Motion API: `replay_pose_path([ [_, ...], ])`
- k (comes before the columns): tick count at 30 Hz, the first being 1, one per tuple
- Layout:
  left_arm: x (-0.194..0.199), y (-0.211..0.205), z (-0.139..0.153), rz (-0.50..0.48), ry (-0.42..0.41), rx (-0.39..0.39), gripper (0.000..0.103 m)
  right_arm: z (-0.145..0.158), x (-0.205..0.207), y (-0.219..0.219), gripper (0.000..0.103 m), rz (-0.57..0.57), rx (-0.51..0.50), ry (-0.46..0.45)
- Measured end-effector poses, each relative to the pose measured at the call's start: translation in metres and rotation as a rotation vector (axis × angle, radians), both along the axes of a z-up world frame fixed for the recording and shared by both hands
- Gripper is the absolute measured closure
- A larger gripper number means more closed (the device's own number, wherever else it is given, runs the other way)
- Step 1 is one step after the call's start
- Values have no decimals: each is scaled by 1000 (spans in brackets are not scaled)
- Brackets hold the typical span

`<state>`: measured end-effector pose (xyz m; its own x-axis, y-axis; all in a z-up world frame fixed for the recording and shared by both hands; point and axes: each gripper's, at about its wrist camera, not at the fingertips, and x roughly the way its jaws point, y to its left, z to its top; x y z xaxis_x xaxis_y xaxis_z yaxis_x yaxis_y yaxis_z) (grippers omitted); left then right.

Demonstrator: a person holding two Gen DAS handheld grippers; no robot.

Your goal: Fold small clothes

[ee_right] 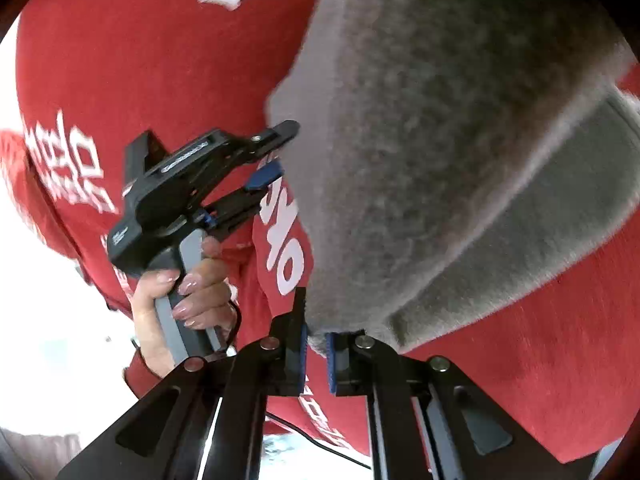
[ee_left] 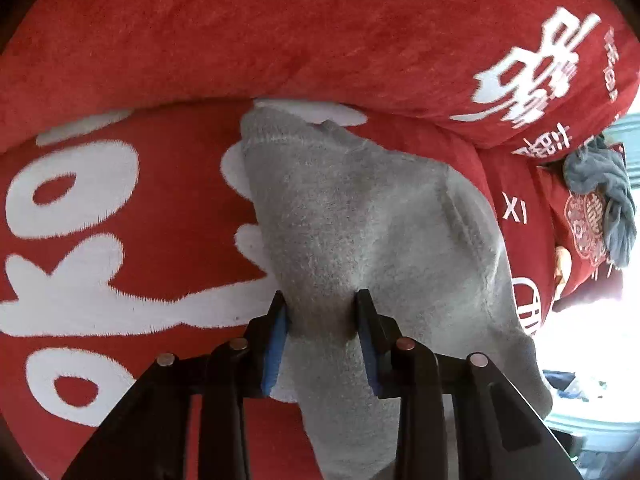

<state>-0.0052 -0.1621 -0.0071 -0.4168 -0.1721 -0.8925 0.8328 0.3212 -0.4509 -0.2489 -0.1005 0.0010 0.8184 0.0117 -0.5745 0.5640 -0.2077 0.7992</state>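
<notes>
A grey sock (ee_left: 360, 216) lies on a red plush blanket with white characters (ee_left: 120, 200). My left gripper (ee_left: 322, 300) straddles the sock's middle with its fingers apart and the fabric bunched between them. In the right wrist view the same sock (ee_right: 440, 160) fills the upper right, its ribbed cuff band (ee_right: 540, 216) nearest. My right gripper (ee_right: 316, 332) is shut on the sock's edge near the cuff. The left gripper (ee_right: 276, 148) also shows there, held by a hand (ee_right: 188, 292), its tips against the sock's far edge.
A red pillow with white characters (ee_left: 320, 40) rises just behind the sock. A dark grey garment (ee_left: 604, 200) lies heaped at the right on another red cushion (ee_left: 576, 232). Bright light marks the bed's edge at the right (ee_left: 592, 340).
</notes>
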Motion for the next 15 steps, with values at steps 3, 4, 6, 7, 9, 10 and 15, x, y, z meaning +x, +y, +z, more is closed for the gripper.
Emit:
replay_pose_path([
  [3,-1,1,-1,0,-12,-10,68,-27,-8,10,95,0,74,73],
  [4,-2,2,0,-6,-17,-13,68,-33,-14,15,95,-14,93,76],
  [6,-2,3,2,-19,-27,-25,68,-36,-22,21,94,-29,115,50],
  [7,-2,3,3,-20,-32,-27,68,-34,-24,22,94,-10,119,59],
  [9,-2,2,6,-15,-42,-26,68,-27,-30,25,81,82,120,124],
  [10,-2,2,8,-15,-54,-27,68,-24,-31,27,75,114,113,151],
  [15,-8,7,32,-56,-186,-58,67,31,-94,11,68,104,-65,296],
])
